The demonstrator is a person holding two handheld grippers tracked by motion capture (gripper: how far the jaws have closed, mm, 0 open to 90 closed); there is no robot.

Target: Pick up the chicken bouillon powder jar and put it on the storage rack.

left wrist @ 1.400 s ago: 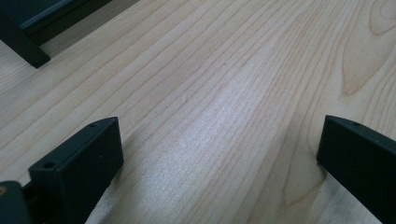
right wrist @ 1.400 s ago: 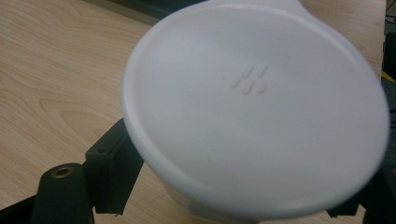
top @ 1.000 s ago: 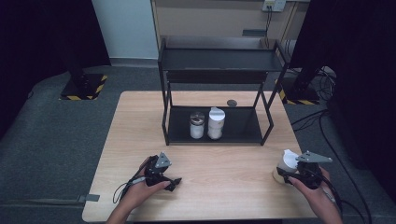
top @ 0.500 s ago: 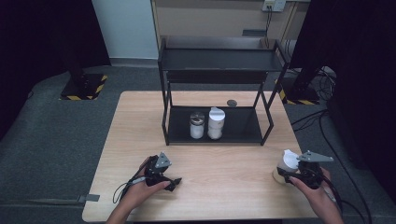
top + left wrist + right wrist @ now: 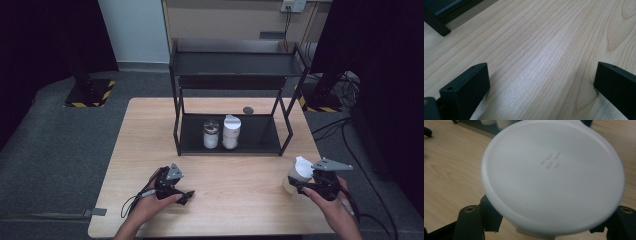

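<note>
left gripper (image 5: 176,189): sat low on the table (image 5: 150,130) at its near left edge, jaws spread wide over bare wood, holding nothing; the left gripper view had wood grain between them and a leg of the rack at top left.
change, left: none that I could see against the two earlier high views; same spot, same pose.
rack (image 5: 235,60): black two-tier shelf unit at the far middle of the table, untouched.
jars on rack: two on the bottom shelf, side by side and about touching, a clear jar (image 5: 211,134) with a dark lid on the left, a white-lidded jar (image 5: 231,132) on the right; neither had moved.
small dark disc (image 5: 248,110): lay on the table behind the rack, apart from it; can't tell what it was.
my jar (image 5: 299,175): white-lidded jar at the near right of the table, tilted, lid facing the camera in the right gripper view (image 5: 552,176).
right gripper (image 5: 304,186): jaws pinched on my jar's body below the lid, one each side.
change, right: none, grip and place matched the earlier views.
meaning: I judged it a pause with the jar already secured; the carry to the rack's bottom shelf, beside the other two, hadn't started.
</note>
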